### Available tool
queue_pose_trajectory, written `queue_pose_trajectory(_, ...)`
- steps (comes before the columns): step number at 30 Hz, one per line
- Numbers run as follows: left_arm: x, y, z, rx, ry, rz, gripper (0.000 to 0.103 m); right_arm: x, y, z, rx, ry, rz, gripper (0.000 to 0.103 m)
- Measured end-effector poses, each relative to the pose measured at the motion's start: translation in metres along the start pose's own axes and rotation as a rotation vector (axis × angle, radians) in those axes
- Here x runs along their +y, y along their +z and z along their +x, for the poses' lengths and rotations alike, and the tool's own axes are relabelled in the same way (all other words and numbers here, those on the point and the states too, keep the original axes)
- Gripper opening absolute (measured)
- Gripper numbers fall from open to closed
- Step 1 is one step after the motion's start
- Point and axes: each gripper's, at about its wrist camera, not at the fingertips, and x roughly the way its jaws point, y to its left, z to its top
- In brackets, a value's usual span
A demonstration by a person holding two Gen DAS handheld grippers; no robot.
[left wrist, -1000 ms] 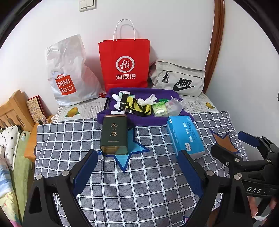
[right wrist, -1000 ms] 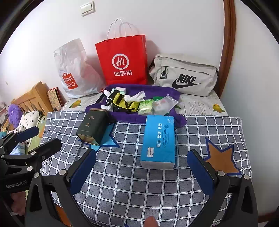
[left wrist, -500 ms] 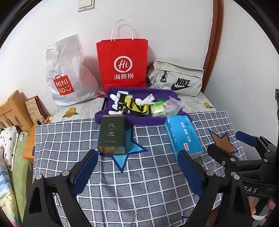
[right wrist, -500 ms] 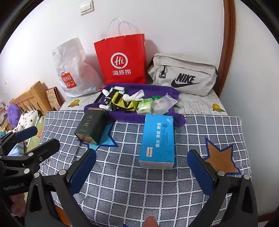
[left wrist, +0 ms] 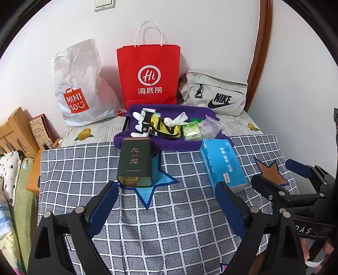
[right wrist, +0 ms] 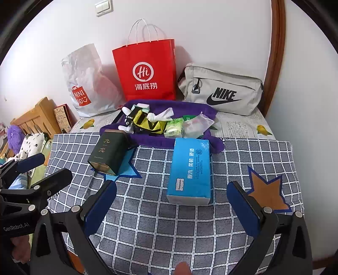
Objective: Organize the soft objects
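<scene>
A blue tissue pack (right wrist: 191, 169) lies on the checked cloth (right wrist: 169, 222), just in front of the purple bag (right wrist: 179, 143). Left gripper (left wrist: 166, 203) and right gripper (right wrist: 172, 203) hover nearer the camera, fingers wide, empty.

Bright, even indoor light; soft shadows behind red bag (left wrist: 147, 74) toward 3 o'clock. Sharp focus, strong fisheye bending, black corners all round.

A white wall (left wrist: 211, 31) is standing behind, a light switch (left wrist: 104, 3) sitting at eleven o'clock. A brown wooden trim (left wrist: 260, 48) is curving at one o'clock; a wooden headboard (left wrist: 14, 131) is showing at nine o'clock.
</scene>
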Motion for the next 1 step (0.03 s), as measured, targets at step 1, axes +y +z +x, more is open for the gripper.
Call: queue_pose_trajectory(1, 0.0004, 0.0003, 0.0018, 0.001, 0.002, -0.003, 0.093, -0.0002, 0.0, 0.0012, 0.002, 0.0, 0.001, 0.102)
